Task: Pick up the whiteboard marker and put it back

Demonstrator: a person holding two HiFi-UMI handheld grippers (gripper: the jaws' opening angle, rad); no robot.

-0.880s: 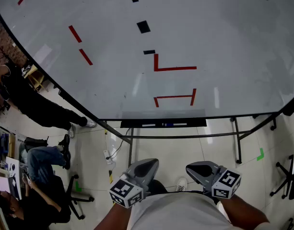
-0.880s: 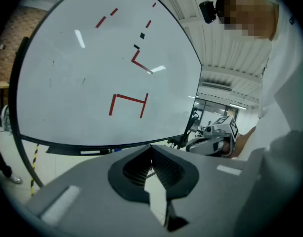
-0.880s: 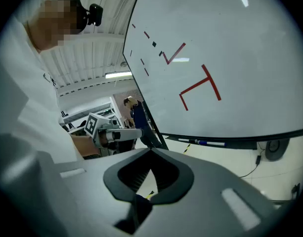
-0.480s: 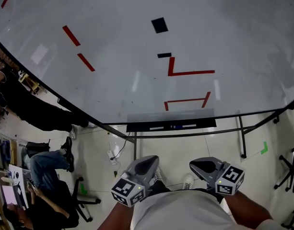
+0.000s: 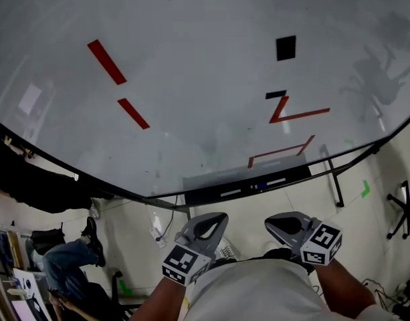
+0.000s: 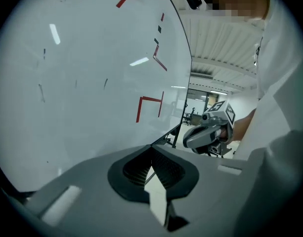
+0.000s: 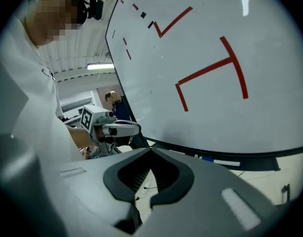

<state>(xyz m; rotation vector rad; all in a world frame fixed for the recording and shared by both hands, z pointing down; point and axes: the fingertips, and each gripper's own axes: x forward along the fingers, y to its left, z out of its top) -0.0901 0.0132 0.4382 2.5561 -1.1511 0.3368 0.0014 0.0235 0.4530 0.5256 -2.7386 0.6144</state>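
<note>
The whiteboard marker (image 5: pixel 266 184) lies in the tray (image 5: pixel 201 198) under the bottom edge of the whiteboard (image 5: pixel 191 79). It is ahead of both your tools and well apart from them, nearer the right one. You hold the left gripper (image 5: pixel 220 216) and the right gripper (image 5: pixel 269 222) low in front of your body, side by side, both pointing toward the board. Each has its jaws closed tip to tip with nothing between them.

In the right gripper view the marker (image 7: pixel 223 161) shows as a blue end and a white barrel. Your own gripper body hides the tray's left part there.

In the head view a second pale stick (image 5: pixel 230 193) lies in the tray left of the marker, too small for you to tell whether it is another marker.

On the board you can count two slanted red strips, one red corner, one red bracket and three black squares. The topmost square and a red bit above it are cut off by the frame.
</note>
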